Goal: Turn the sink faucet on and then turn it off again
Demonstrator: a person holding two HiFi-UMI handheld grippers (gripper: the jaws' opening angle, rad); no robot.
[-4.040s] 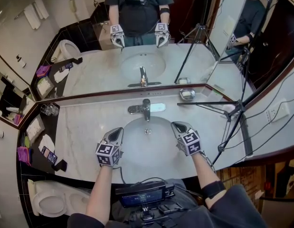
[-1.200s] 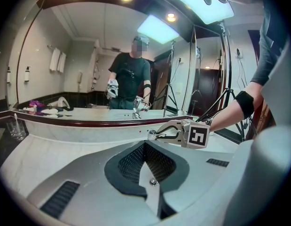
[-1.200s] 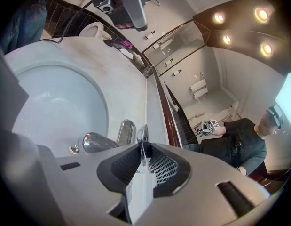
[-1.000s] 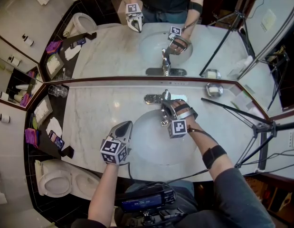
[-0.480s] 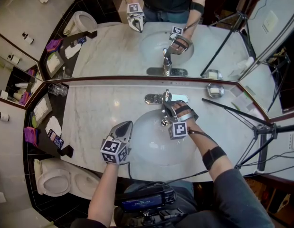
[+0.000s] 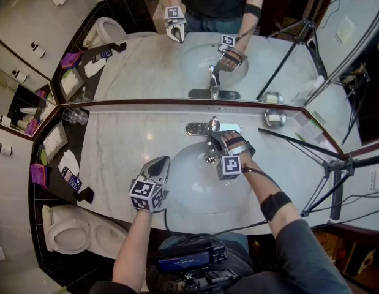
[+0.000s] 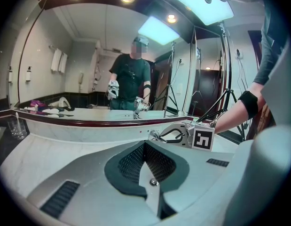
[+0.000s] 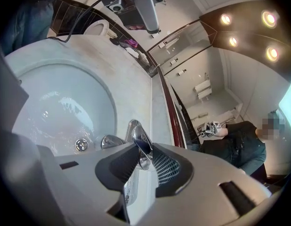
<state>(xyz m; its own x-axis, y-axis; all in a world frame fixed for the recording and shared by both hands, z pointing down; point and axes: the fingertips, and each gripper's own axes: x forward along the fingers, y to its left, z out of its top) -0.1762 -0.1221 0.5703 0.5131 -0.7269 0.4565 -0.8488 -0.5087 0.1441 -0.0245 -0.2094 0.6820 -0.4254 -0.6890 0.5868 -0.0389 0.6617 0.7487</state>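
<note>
The right gripper [image 6: 216,138] sits at the chrome single-lever sink faucet [image 6: 200,128] on the back rim of the white oval basin [image 6: 184,196]. Its jaws have just been opening and stand slack either side of the lever [image 8: 141,144] (the dark mirror edge [image 6: 146,103] runs close behind). The left gripper [image 6: 161,162], jaws together, hovers at the basin's left rim, with bare pale marble counter [image 6: 116,146] open beyond.

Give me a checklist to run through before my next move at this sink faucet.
1. Faucet lever sits between the right claw pads: ok.
2. Firm grip on the lever: not ok; the right claw has just been opening and its pads look loose.
3. Left claw shut, empty, away from the faucet: ok.
4. Water running from the spout: cannot tell.
5. Lever in the on or off position: cannot tell.
</note>
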